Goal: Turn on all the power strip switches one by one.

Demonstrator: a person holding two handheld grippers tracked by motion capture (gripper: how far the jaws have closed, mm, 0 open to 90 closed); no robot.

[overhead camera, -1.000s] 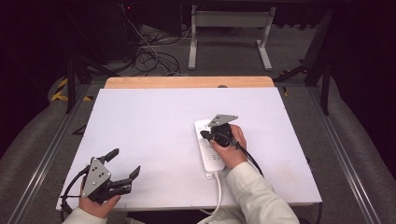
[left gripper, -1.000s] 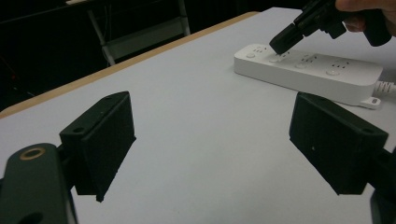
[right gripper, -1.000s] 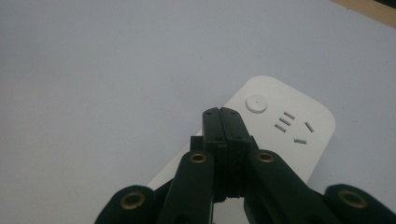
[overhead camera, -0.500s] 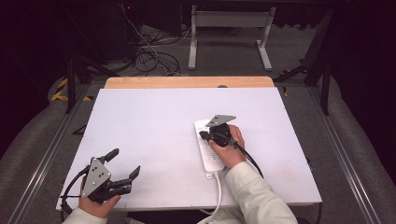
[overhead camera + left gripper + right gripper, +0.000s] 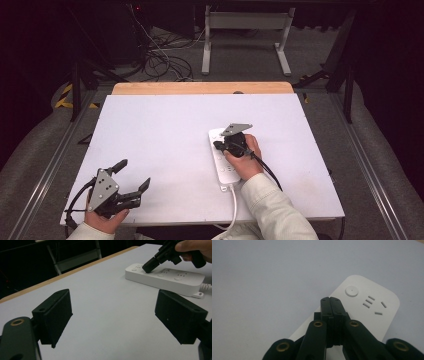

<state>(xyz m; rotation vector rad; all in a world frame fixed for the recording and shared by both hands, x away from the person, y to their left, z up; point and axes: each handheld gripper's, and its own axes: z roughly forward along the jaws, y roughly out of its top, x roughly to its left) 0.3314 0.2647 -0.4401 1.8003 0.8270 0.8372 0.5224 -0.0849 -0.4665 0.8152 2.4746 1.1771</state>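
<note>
A white power strip lies on the table right of centre, and its cord runs off the front edge. My right gripper is shut, with its closed tips pressed down on the strip's far end. In the right gripper view the joined tips rest on the strip just short of a round button and a socket. My left gripper is held at the front left corner, open and empty. Past its spread jaws in the left gripper view lie the strip and the right gripper.
The white tabletop has a wooden strip along its far edge. Beyond it, on the dark floor, are loose cables and a grey desk frame. Metal rails run along both sides of the table.
</note>
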